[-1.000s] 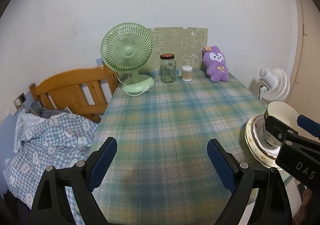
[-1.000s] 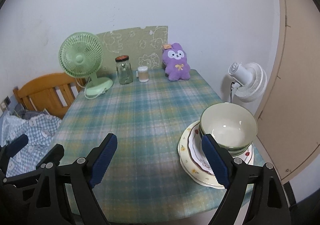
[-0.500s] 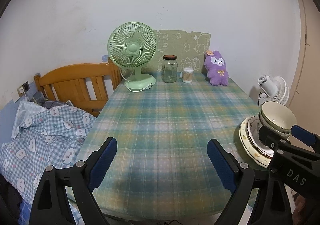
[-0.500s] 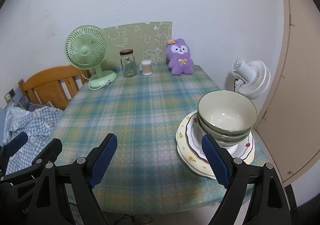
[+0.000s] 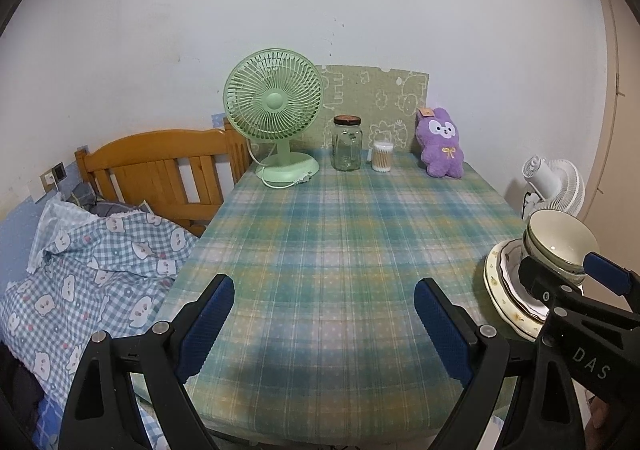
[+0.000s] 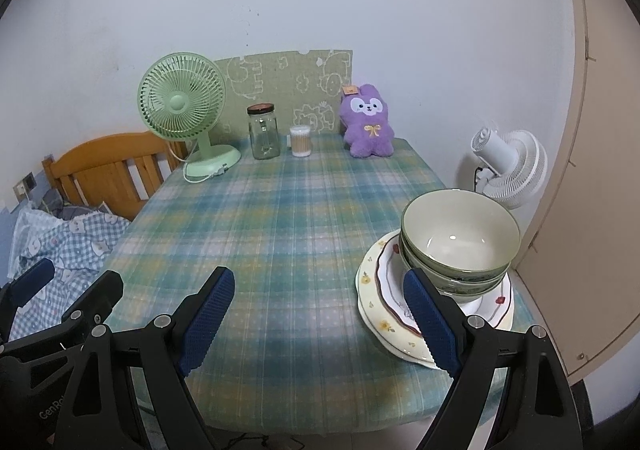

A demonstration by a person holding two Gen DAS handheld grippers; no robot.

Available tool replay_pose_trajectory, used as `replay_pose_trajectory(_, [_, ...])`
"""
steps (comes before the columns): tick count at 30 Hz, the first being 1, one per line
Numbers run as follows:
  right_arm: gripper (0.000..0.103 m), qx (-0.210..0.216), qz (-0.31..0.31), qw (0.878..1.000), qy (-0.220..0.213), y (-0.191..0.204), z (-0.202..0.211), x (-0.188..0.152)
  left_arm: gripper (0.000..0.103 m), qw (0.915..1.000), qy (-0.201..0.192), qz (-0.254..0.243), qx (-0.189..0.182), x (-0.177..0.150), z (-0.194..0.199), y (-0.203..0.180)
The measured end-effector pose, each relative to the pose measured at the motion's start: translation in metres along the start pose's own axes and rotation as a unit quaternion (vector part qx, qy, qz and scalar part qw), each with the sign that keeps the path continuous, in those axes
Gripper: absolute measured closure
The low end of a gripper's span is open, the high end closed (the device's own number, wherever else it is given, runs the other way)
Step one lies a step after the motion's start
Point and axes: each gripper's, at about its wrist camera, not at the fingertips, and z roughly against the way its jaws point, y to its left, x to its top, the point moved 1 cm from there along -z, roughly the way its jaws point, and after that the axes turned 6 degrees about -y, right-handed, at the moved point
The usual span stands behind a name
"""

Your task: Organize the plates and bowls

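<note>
Here the nested bowls (image 6: 460,246) sit on stacked plates (image 6: 384,314) at the table's (image 6: 280,250) right edge; both the left gripper (image 5: 324,324) and right gripper (image 6: 316,314) gape empty. Glazed ceramic, probably heavy, slippery, chippable: pinch the top bowl's rim

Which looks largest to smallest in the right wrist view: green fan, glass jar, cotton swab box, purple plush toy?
1. green fan
2. purple plush toy
3. glass jar
4. cotton swab box
All four stand along the table's far edge, so nearness hardly matters. Toy and jar are close; the toy is wider.
</note>
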Motion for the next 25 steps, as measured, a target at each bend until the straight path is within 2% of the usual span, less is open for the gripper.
replay_pose_trajectory(25, [0.015,-0.002,0.002,1.000,0.008,0.002,-0.012,0.003,0.010,1.0000,0.000,0.002,0.000,0.003,-0.006,0.001])
